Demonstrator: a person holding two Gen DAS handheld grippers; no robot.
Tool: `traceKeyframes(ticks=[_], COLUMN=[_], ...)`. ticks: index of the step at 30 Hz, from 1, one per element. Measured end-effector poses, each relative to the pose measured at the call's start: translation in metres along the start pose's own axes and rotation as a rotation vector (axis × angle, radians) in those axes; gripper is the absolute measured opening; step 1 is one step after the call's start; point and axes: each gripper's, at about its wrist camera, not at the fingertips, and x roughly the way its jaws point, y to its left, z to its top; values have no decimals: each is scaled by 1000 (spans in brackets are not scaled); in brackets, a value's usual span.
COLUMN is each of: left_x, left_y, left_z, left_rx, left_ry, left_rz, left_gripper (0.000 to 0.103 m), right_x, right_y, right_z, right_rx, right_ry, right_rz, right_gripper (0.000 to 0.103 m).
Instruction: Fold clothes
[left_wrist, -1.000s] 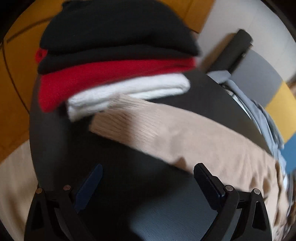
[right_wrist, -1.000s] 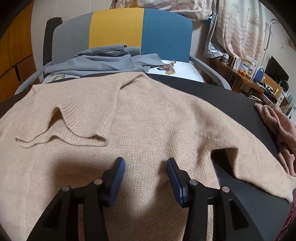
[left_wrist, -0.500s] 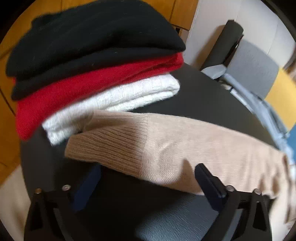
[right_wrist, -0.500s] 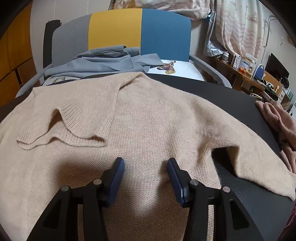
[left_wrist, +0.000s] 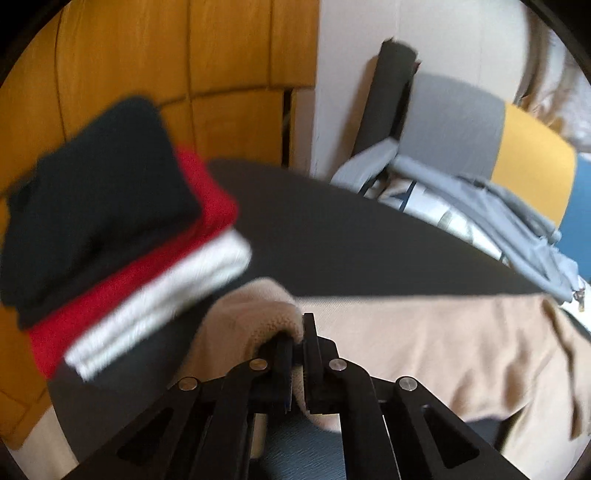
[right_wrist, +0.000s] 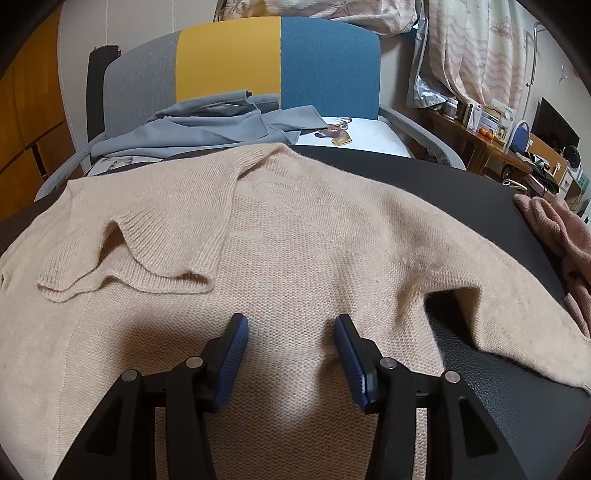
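**Beige sweater spread out, left gripper pinching its sleeve**

The dark table (right_wrist: 461, 192) fills most of both my wrist views, and the beige sweater (right_wrist: 295, 240) lies flat across it, covering the middle of the right wrist view from 9 o'clock to 3 o'clock. Behind the table, at 12 o'clock, stands a chair (right_wrist: 229, 59) with grey, yellow and blue panels, and a grey garment (right_wrist: 207, 125) is draped over its seat. A pink garment (right_wrist: 554, 229) sits bunched on the table at 3 o'clock, just beside the sweater's sleeve.

In the left wrist view, a stack of folded clothes (left_wrist: 110, 229), black on red on white, rests on the table at 9 o'clock.

My right gripper (right_wrist: 291, 332) hovers over the sweater's lower body with its fingers spread, nothing between them.

My left gripper (left_wrist: 295, 343) is pressed together on a bunched piece of the sweater's sleeve (left_wrist: 258, 306), the knit humped up at the fingertips.
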Motion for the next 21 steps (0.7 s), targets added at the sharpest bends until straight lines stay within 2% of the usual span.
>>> traceKeyframes(ticks=[2,5,7,10,13,16,21], left_x=[-6,-13,-23,-51,-74,-100,-134], left_y=[-9,-10,-14,-36,-81,-145,-264], left_z=[10,15,12,14,19,14,-24], left_rx=[23,-4,20,77,159,288,530], left_ry=[-7,-17,-23,-98,-173,-242,-305], left_rz=[0,-1,-20,-51,-114,-206,-344], left_gripper=[4,4,4,4,4,4,4], right_x=[0,0,0,0,1,1,1], right_y=[-1,-1,0,-1,-1,-1,-1], right_z=[0,0,0,0,0,0,0], right_rx=[5,7,9,5,2,1,5], right_ry=[0,0,0,0,1,1,0], right_rz=[5,8,7,5,3,5,11], right_gripper=[50,50,50,50,50,50,50])
